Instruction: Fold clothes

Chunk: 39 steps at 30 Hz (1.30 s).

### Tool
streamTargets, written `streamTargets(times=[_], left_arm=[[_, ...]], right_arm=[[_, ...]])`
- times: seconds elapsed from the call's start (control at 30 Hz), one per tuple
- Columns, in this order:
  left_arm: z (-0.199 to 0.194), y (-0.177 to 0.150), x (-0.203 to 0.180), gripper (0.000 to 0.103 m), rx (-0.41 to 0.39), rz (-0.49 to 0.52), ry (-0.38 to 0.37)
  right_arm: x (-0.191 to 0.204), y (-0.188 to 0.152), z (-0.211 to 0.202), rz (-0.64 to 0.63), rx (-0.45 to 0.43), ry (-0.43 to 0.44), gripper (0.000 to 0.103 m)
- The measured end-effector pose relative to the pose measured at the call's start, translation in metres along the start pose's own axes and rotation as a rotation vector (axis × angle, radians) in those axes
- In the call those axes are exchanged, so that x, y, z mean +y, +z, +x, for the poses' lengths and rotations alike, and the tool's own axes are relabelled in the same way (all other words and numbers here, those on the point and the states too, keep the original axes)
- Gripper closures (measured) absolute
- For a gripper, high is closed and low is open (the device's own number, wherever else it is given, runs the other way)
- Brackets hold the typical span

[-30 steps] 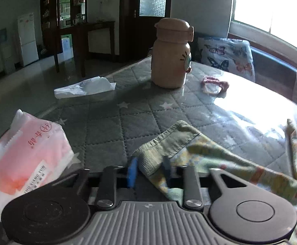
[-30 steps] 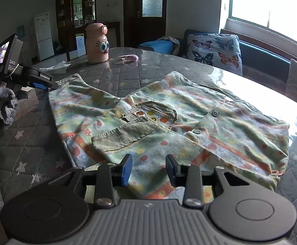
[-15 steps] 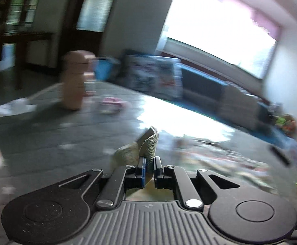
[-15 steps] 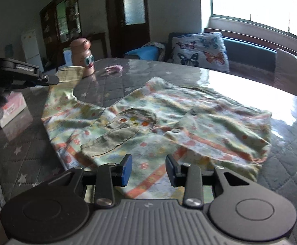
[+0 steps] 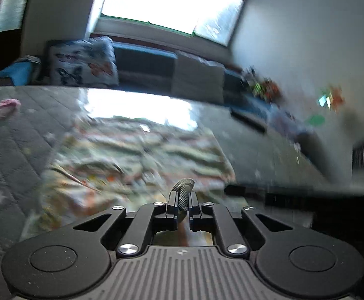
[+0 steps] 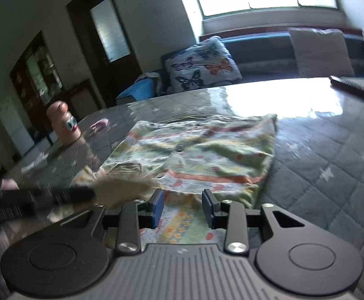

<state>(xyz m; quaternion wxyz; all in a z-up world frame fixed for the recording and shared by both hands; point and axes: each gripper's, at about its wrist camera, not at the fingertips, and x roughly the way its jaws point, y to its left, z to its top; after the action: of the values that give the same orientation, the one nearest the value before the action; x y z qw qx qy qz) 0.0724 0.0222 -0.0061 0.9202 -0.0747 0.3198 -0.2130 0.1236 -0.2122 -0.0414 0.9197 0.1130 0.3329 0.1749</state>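
two grippers over a shirt on a quilted table.
the left gripper (image 5: 182,201) is pinched nearly closed on a ribbed cuff (image 5: 183,192), lifted over the shirt (image 6: 197,155). the right gripper (image 6: 182,206) hovers at the near hem, jaws partly apart, pads touching nothing. the shirt lies mid-table.

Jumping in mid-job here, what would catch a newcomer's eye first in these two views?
First, the patterned shirt spread across the middle of the quilted table, under bright window glare. Next, the left gripper, shut on a ribbed cuff of that shirt, while the right gripper hovers open over the shirt's near hem. A peach cartoon bottle stands at the table's far left edge.
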Motion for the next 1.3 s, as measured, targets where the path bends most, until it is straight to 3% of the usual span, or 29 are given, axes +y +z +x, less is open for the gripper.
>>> streamTargets(times=[0.2, 0.33, 0.5, 0.6, 0.67, 0.73, 0.87, 1.03, 1.13, 1.3], left_arm=[[0.009, -0.023, -0.016, 0.09, 0.079, 0.081, -0.05], [0.005, -0.033, -0.018, 0.067, 0.083, 0.147, -0.04], [-0.007, -0.026, 0.001, 0.058, 0.038, 0.15, 0.041], [-0.016, -0.019, 0.021, 0.046, 0.009, 0.118, 0.113], [-0.021, -0.017, 0.035, 0.032, -0.006, 0.094, 0.167], [-0.025, -0.015, 0.047, 0.024, -0.022, 0.073, 0.217], [-0.033, -0.011, 0.063, 0.002, -0.069, 0.051, 0.267], [-0.036, -0.004, 0.076, 0.0, -0.103, 0.035, 0.297], [-0.028, -0.004, 0.084, 0.0, -0.085, 0.027, 0.337], [-0.008, -0.003, 0.097, 0.0, -0.035, 0.034, 0.441]], right_arm=[[-0.013, -0.005, 0.009, 0.108, 0.043, 0.04, 0.073], [-0.004, -0.01, 0.022, 0.109, 0.087, 0.075, 0.073], [0.018, -0.016, 0.039, 0.05, 0.13, 0.09, 0.074], [0.032, -0.02, 0.048, 0.015, 0.155, 0.073, 0.076], [0.04, -0.021, 0.05, -0.017, 0.15, 0.046, 0.079], [0.044, -0.021, 0.05, -0.037, 0.145, 0.022, 0.095], [0.047, -0.019, 0.044, -0.043, 0.123, 0.005, 0.097], [0.051, -0.006, 0.021, -0.056, 0.051, -0.012, 0.097], [0.049, 0.0, 0.011, -0.058, 0.018, -0.046, 0.097], [0.034, -0.005, 0.019, -0.025, 0.048, -0.099, 0.097]])
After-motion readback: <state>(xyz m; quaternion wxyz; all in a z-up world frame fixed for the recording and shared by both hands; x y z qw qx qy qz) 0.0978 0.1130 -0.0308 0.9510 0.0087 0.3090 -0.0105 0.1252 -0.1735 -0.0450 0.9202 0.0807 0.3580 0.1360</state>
